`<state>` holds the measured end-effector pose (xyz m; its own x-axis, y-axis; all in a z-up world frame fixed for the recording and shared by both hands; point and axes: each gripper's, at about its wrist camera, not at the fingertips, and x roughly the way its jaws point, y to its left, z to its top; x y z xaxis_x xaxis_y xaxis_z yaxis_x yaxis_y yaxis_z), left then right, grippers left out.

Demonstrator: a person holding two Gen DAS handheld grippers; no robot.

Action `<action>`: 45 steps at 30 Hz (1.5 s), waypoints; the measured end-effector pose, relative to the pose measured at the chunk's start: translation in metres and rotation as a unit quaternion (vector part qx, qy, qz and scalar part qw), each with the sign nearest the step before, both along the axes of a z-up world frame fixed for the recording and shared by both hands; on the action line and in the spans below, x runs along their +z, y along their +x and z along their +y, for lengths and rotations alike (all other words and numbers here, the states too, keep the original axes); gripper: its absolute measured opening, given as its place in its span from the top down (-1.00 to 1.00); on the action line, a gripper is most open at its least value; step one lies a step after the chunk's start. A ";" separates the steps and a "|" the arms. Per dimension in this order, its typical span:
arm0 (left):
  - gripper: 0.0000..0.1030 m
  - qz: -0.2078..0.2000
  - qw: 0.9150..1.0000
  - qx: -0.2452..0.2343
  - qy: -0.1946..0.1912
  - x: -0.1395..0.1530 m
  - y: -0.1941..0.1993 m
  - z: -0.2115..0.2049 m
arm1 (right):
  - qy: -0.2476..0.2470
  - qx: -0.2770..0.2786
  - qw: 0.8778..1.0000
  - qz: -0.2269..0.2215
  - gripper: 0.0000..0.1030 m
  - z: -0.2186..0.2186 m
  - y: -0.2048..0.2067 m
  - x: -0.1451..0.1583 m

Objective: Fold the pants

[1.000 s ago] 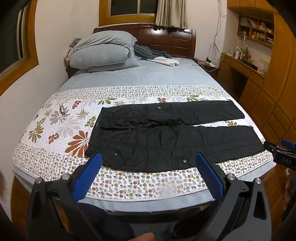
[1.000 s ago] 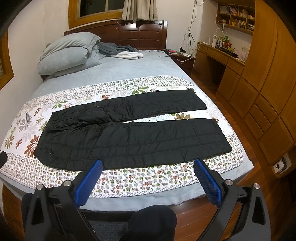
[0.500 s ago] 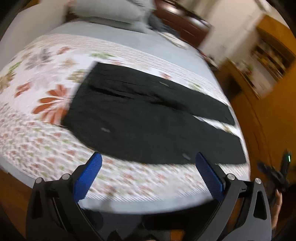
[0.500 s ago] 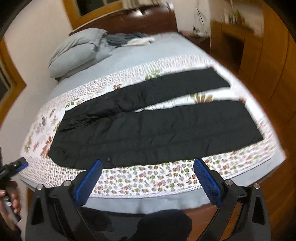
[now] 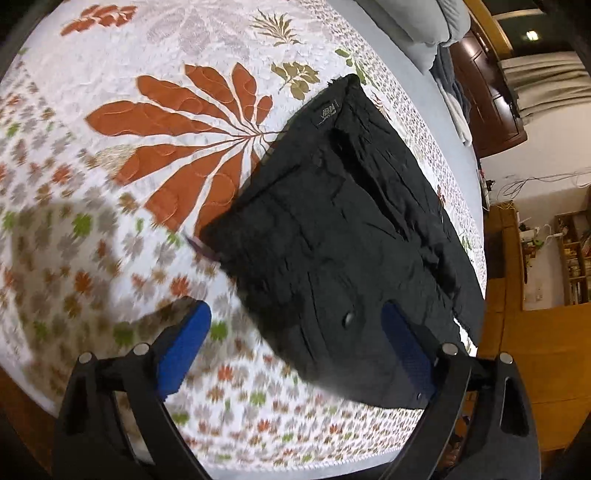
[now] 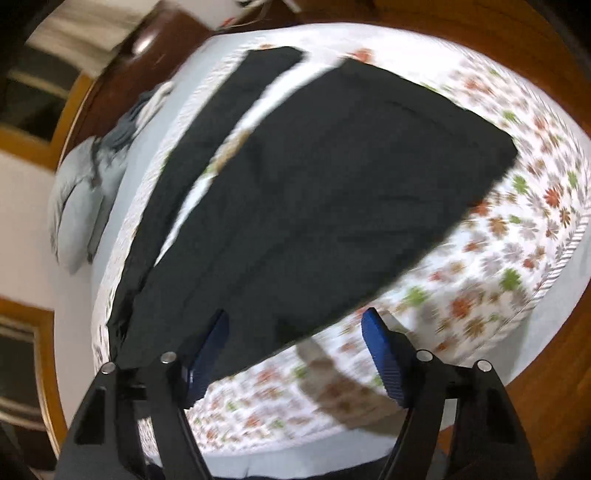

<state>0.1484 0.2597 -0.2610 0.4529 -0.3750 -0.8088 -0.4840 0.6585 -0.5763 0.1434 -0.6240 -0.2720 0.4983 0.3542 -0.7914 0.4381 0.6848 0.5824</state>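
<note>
Two fisheye views look steeply down along handheld grippers at a bed. In the left wrist view, a white quilt (image 5: 110,92) printed with large rust-red leaves and small scattered flowers fills the left and centre, with a soft grey shadow on its lower left. The left gripper (image 5: 295,347) reaches in from the bottom edge, its blue-padded fingers (image 5: 183,349) spread wide and closing; nothing is gripped, and only the near waist corner of the garment lies in the gap between them, below the pads. The black pants (image 5: 332,229) lie flat on the quilt, running from that near corner up and to the right, with a small label at the waistband's far end and a round snap close to the right finger. Farther right are a grey pillow (image 5: 424,22), a dark wooden headboard (image 5: 487,92) and wooden shelving. In the right wrist view, which is blurred, grey bedding sits at the far left, and both legs of the pants (image 6: 332,184) stretch away toward the upper left, a strip of quilt (image 6: 517,240) showing between them. The right gripper (image 6: 295,354) enters from the bottom, its fingers also wide apart and closing, holding nothing; the near leg's lower edge lies between them. The leg's hem corner points to the right, with flowered quilt beyond it.
</note>
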 end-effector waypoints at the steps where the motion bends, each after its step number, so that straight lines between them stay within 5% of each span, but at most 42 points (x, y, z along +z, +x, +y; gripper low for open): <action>1: -0.79 -0.005 1.000 -0.001 -0.001 -0.002 0.006 0.000 | 0.003 -0.005 1.000 -0.001 -0.64 -0.006 0.000 -0.003; 4: -0.78 -0.012 1.000 -0.004 -0.013 -0.010 0.023 -0.004 | 0.024 -0.027 0.999 -0.017 -0.72 -0.024 -0.004 -0.013; 6: -0.47 -0.006 1.000 -0.020 0.011 -0.014 0.031 -0.012 | 0.053 -0.045 0.997 -0.028 -0.76 -0.033 -0.006 -0.020; 10: -0.32 0.002 0.999 -0.018 0.039 -0.019 0.037 -0.016 | 0.064 -0.053 0.996 -0.038 -0.80 -0.044 -0.004 -0.025; 13: 0.17 0.000 0.999 -0.004 0.040 -0.019 0.032 -0.013 | 0.083 -0.067 0.993 -0.045 -0.80 -0.054 -0.001 -0.024; 15: 0.31 -0.008 0.999 0.007 0.032 -0.022 0.023 -0.009 | 0.109 -0.093 0.988 -0.058 -0.79 -0.067 -0.005 -0.026; 19: 0.22 -0.018 0.999 0.029 0.011 -0.028 0.016 -0.004 | 0.145 -0.138 0.977 -0.073 -0.71 -0.092 -0.012 -0.030; 21: -0.19 -0.028 0.999 0.028 -0.007 -0.031 0.017 -0.003 | 0.142 -0.137 0.977 -0.075 -0.68 -0.097 -0.011 -0.030; 22: -0.20 -0.031 0.999 0.023 -0.002 -0.030 0.020 -0.006 | 0.138 -0.135 0.978 -0.075 -0.65 -0.100 -0.009 -0.031; 25: 0.32 0.001 0.999 0.011 0.054 -0.026 0.025 -0.015 | 0.127 -0.127 0.981 -0.075 -0.38 -0.102 0.000 -0.032; 26: 0.58 0.004 0.999 0.013 0.039 -0.025 0.025 -0.014 | 0.117 -0.121 0.983 -0.072 -0.04 -0.100 0.004 -0.032; 27: 0.66 0.001 1.000 0.018 0.018 -0.023 0.025 -0.012 | 0.112 -0.116 0.984 -0.070 0.49 -0.098 0.010 -0.032; 28: 0.68 0.006 1.000 0.023 0.007 -0.018 0.025 -0.008 | 0.120 -0.115 0.984 -0.069 0.76 -0.096 0.011 -0.035; 35: 0.73 0.020 0.999 0.028 -0.006 0.015 0.005 0.020 | 0.114 -0.085 0.987 -0.076 0.86 -0.076 0.008 -0.018; 45: 0.62 0.042 0.996 0.071 -0.032 -0.022 -0.054 0.066 | 0.100 -0.022 0.994 -0.037 0.85 -0.032 -0.004 -0.034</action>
